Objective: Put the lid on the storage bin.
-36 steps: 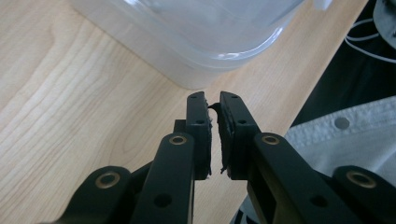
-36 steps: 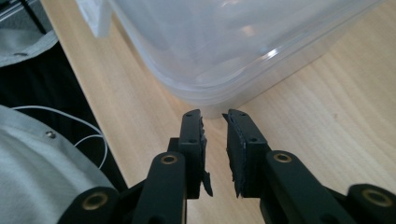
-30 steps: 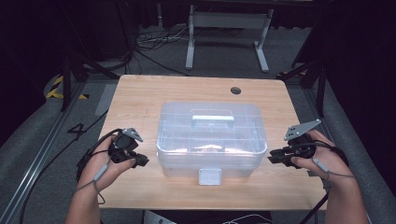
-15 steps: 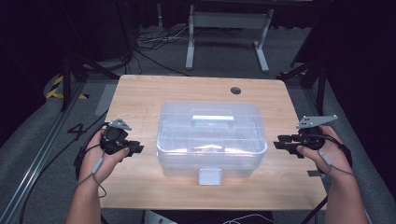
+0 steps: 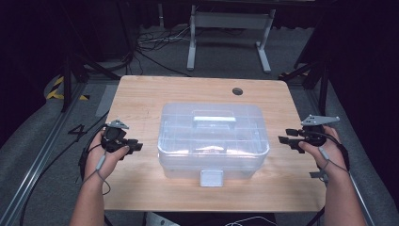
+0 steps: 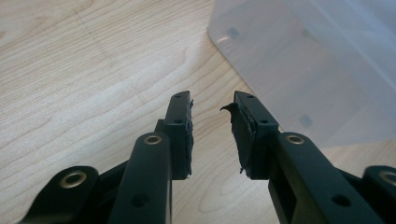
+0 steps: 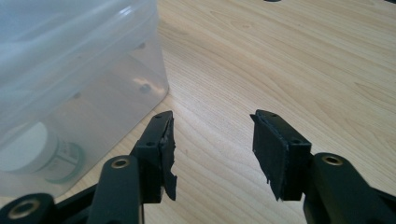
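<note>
1. Clear plastic box [image 5: 212, 139], lid on with handle on top, at centre of wooden bench [image 5: 141, 94]; white latch at near side. Inside, seen through the wall: small white jar [image 7: 44, 154], lying on its side.
2. Left claw [image 5: 136, 146], left of box, apart from it; jaws spread, nothing between, just been opening.
3. Right claw [image 5: 283, 140], right of box, apart from it; jaws wide, empty, just been opening.
4. Since a second ago: both hands drawn outward from box sides.
</note>
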Demonstrator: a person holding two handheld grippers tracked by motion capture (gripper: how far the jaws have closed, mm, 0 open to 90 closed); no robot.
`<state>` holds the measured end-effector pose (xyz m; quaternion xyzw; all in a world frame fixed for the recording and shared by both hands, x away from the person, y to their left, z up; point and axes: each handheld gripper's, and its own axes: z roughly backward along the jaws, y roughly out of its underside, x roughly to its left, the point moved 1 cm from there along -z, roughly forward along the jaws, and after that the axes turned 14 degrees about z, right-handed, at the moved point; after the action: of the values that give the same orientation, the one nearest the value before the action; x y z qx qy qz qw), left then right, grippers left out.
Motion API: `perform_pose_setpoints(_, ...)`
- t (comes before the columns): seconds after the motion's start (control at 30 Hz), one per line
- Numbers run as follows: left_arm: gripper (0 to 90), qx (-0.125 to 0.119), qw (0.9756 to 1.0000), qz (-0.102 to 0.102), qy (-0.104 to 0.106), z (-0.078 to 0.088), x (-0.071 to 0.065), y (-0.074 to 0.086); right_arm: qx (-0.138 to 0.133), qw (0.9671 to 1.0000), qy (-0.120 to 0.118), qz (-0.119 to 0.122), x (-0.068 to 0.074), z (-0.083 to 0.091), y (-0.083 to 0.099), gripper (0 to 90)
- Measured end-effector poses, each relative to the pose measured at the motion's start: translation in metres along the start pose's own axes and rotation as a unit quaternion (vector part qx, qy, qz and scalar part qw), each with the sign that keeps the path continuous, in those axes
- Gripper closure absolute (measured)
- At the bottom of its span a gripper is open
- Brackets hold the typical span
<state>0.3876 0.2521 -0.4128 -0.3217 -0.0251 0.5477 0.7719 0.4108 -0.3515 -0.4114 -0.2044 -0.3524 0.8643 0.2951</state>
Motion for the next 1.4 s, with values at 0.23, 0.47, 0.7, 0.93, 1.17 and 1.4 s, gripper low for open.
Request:
perform_pose_setpoints(0.23,66.7,-0.001,1.0,0.008,-0.005,-0.014,0.008,0.002,0.002,1.0,0.001,-0.005,-0.004,-0.022,0.012,46.8)
perform_pose_setpoints(0.47,63.9,0.006,0.9998,-0.003,-0.021,-0.026,0.01,0.004,0.013,0.9996,0.003,-0.025,-0.005,-0.041,0.025,44.6)
perform_pose_setpoints(0.7,63.7,0.014,0.9997,0.002,-0.019,-0.041,0.014,0.008,0.017,0.9992,0.01,-0.034,-0.006,-0.053,0.034,44.4)
perform_pose_setpoints(0.93,64.0,0.016,0.9997,-0.001,-0.019,-0.047,0.017,0.01,0.015,0.9989,0.021,-0.039,-0.007,-0.06,0.039,44.4)
perform_pose_setpoints(1.17,62.6,0.013,0.9997,-0.007,-0.018,-0.052,0.019,0.012,0.017,0.9988,0.023,-0.041,-0.006,-0.066,0.043,44.1)
perform_pose_setpoints(1.4,61.1,0.001,0.9998,-0.016,-0.012,-0.055,0.022,0.014,0.013,0.9989,0.025,-0.039,-0.005,-0.069,0.044,44.1)
